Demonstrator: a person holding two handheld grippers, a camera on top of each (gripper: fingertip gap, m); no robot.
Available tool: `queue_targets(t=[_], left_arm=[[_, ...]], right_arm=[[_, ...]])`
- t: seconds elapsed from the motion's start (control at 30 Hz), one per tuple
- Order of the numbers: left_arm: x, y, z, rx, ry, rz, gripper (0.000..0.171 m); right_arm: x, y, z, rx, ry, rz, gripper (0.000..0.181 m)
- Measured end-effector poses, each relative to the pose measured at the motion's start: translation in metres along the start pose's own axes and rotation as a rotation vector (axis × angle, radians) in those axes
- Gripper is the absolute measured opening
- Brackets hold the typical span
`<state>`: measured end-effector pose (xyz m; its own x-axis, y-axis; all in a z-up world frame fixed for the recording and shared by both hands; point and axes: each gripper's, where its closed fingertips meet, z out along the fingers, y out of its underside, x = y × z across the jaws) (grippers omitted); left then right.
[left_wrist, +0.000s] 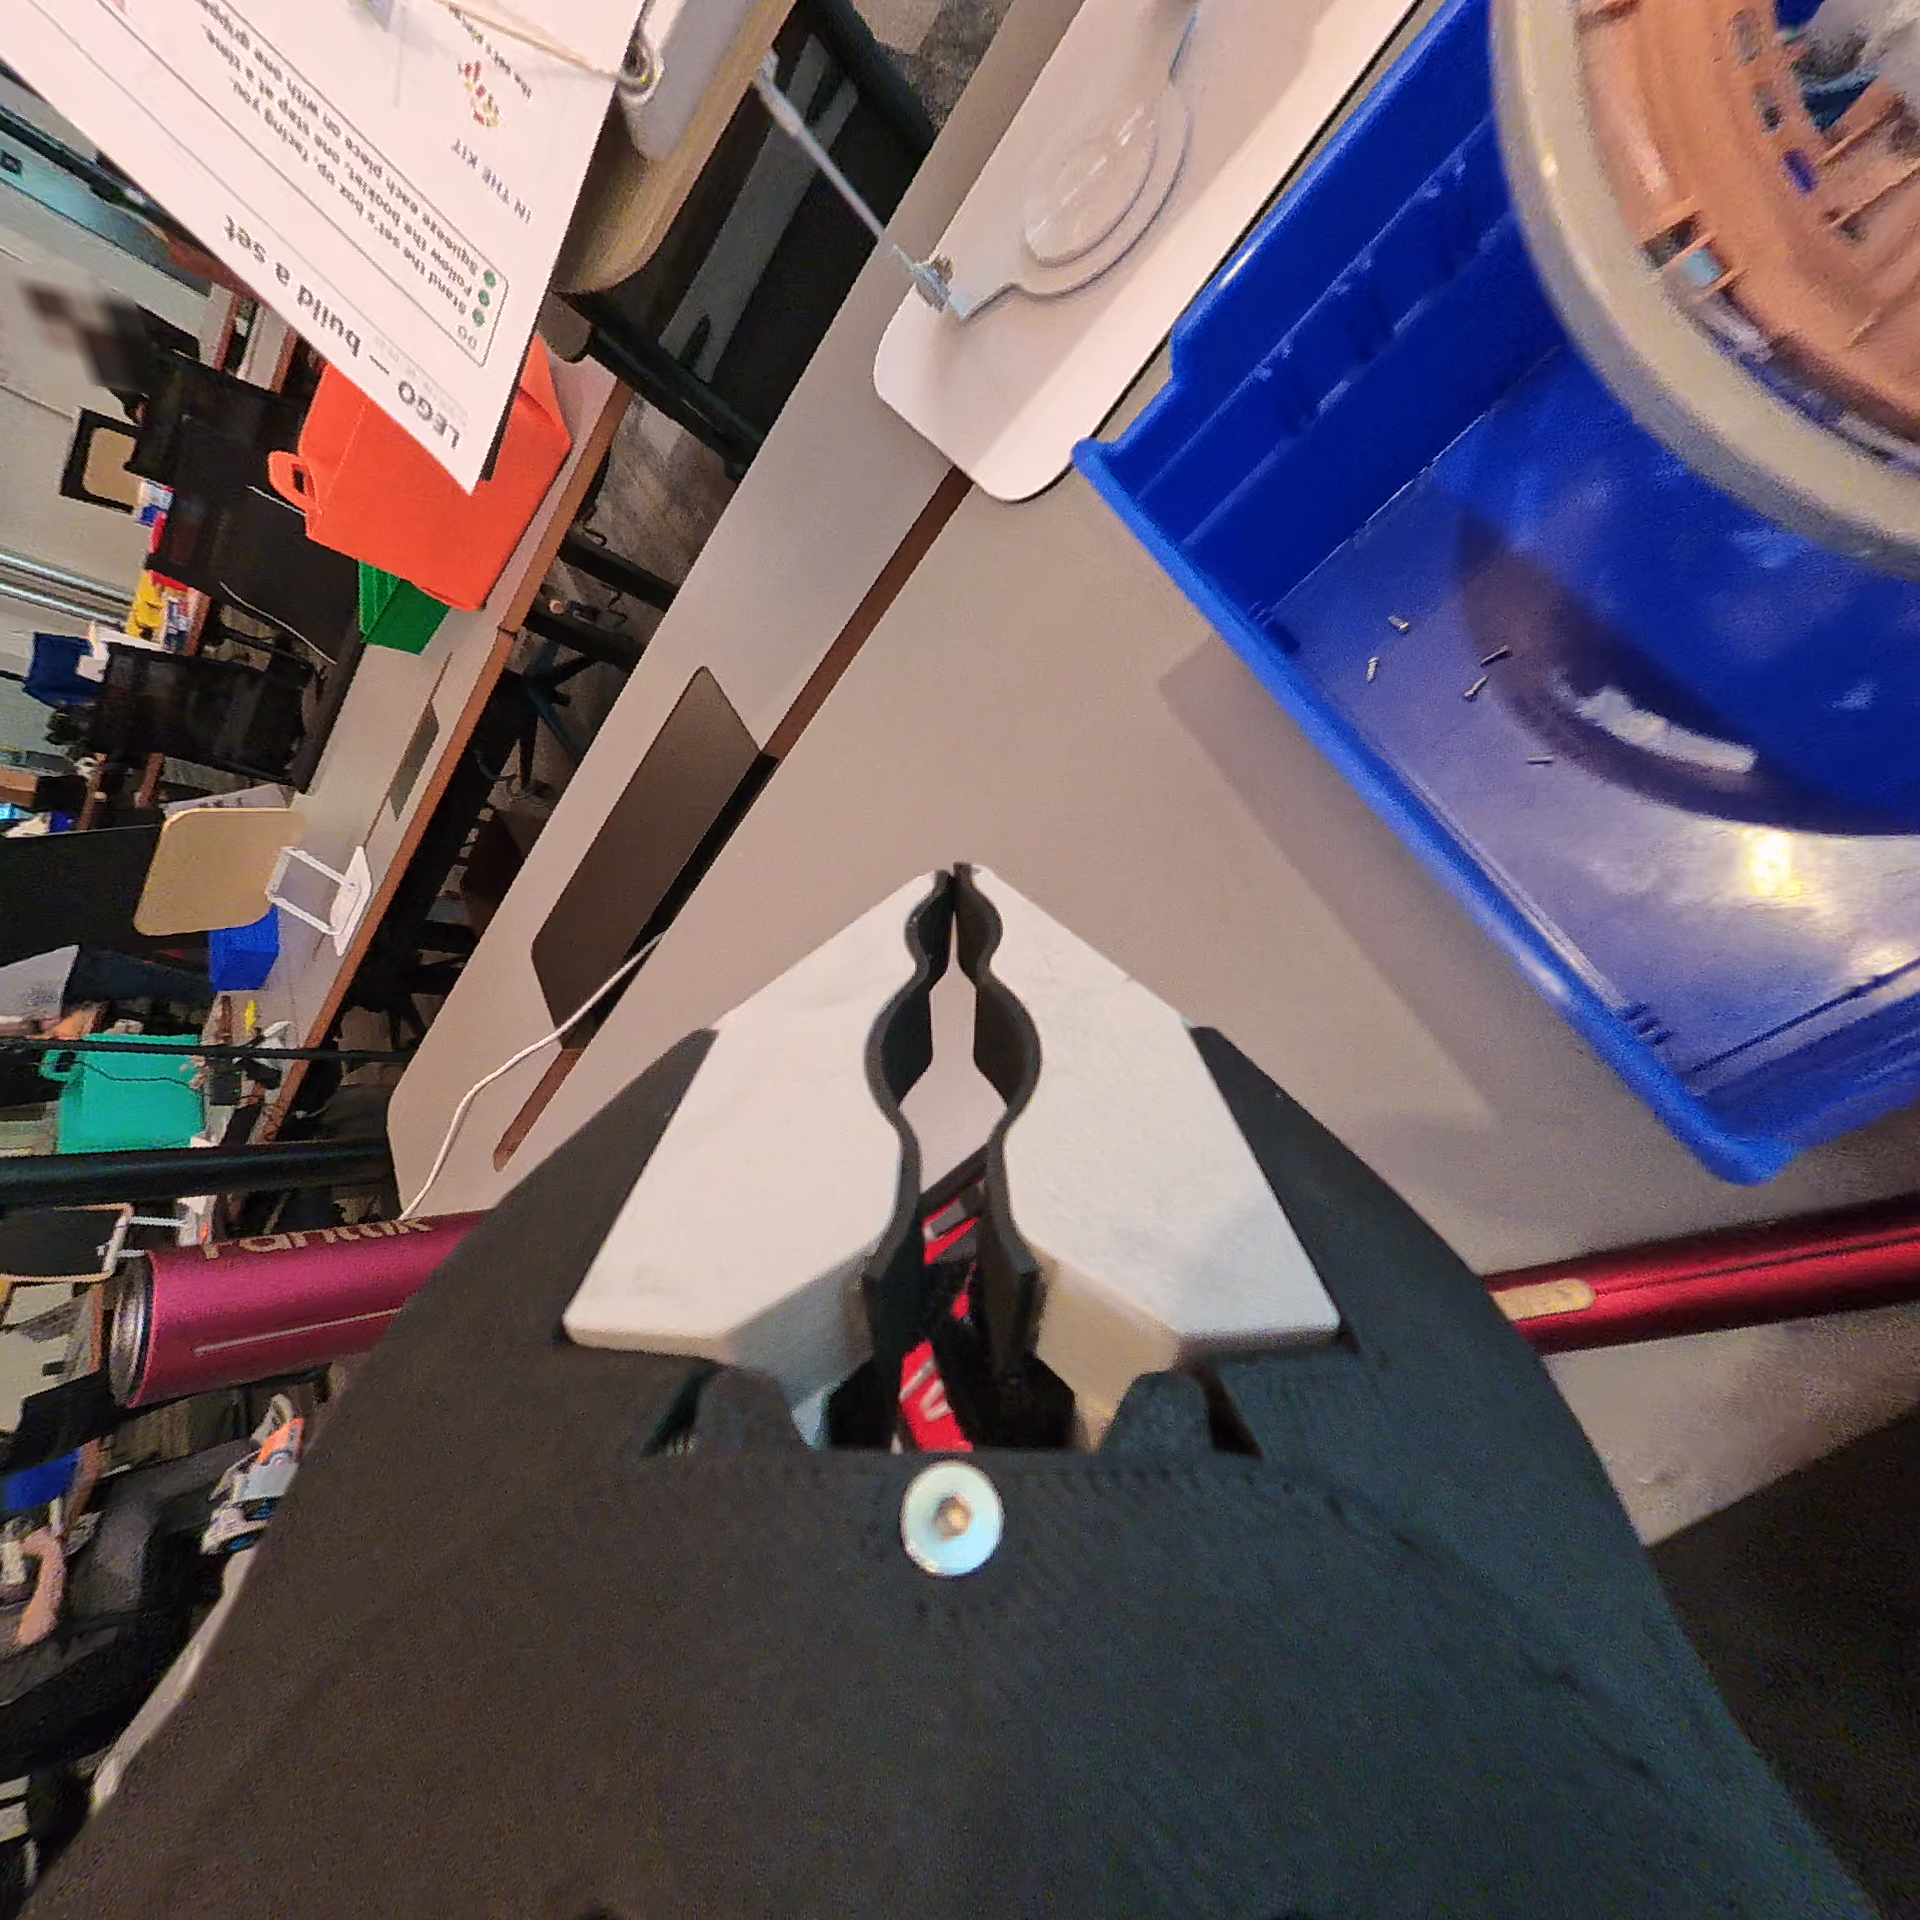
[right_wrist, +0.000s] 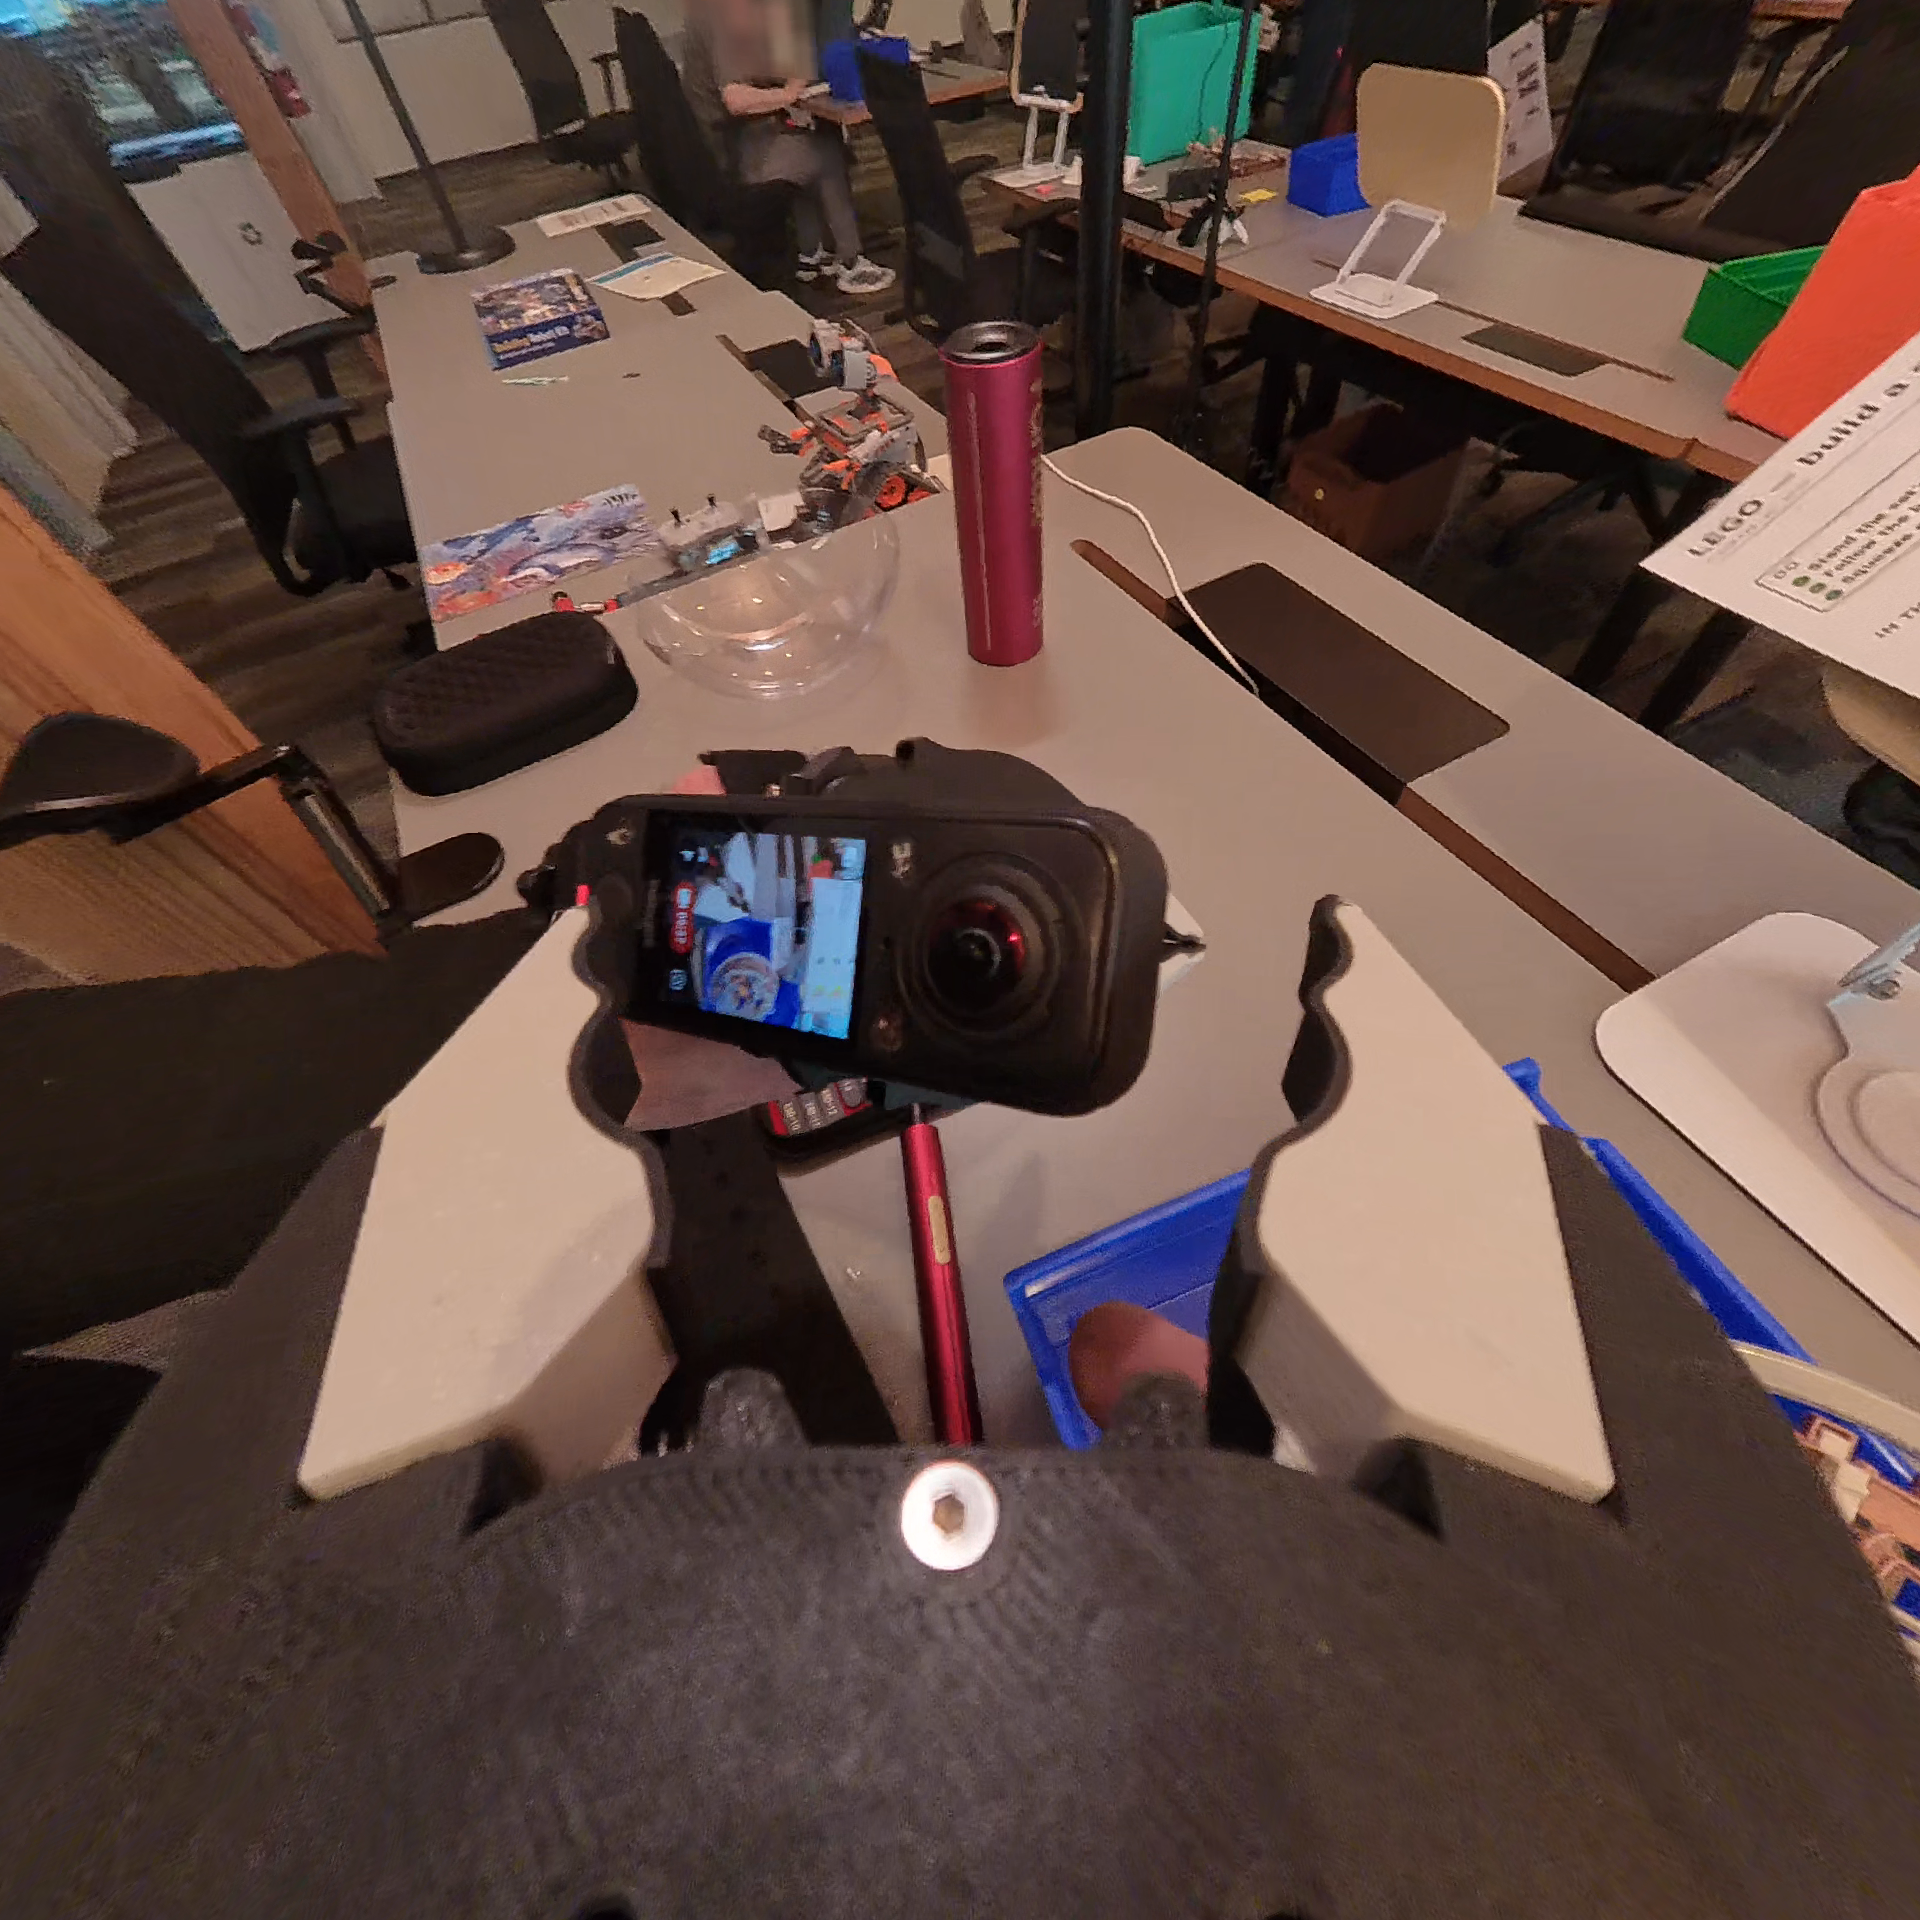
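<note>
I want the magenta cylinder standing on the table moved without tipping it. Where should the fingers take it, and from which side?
Grip the magenta cylinder around its smooth middle, level, from the near side. It stands upright, tall and narrow, so a high grip would likely tip it. The clear bowl crowds one side and the white cable the other. The right gripper is open.

Right claw gapes over a red pen; blue bin beside.

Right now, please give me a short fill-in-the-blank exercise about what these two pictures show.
1. The left gripper has its fingers ____.
2. The right gripper has its fingers ____.
3. The bin beside the left gripper is ____ in colour.
4. The magenta cylinder stands ____ on the table.

Missing words: shut; open; blue; upright
</note>
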<state>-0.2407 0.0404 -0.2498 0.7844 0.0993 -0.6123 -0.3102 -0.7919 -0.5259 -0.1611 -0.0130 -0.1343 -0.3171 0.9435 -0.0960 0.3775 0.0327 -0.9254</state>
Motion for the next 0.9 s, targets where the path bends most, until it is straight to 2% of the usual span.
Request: queue_targets(t=[0.4, 0.9], left_arm=[[-0.028, 0.012, 0.031, -0.010, 0.008, 0.067, 0.000], [-0.035, 0.008, 0.049, 0.001, 0.057, 0.093, 0.000]], right_arm=[[0.015, -0.004, 0.042, -0.048, 0.017, 0.056, 0.127], [0.029, -0.006, 0.056, -0.064, 0.035, 0.065, 0.127]])
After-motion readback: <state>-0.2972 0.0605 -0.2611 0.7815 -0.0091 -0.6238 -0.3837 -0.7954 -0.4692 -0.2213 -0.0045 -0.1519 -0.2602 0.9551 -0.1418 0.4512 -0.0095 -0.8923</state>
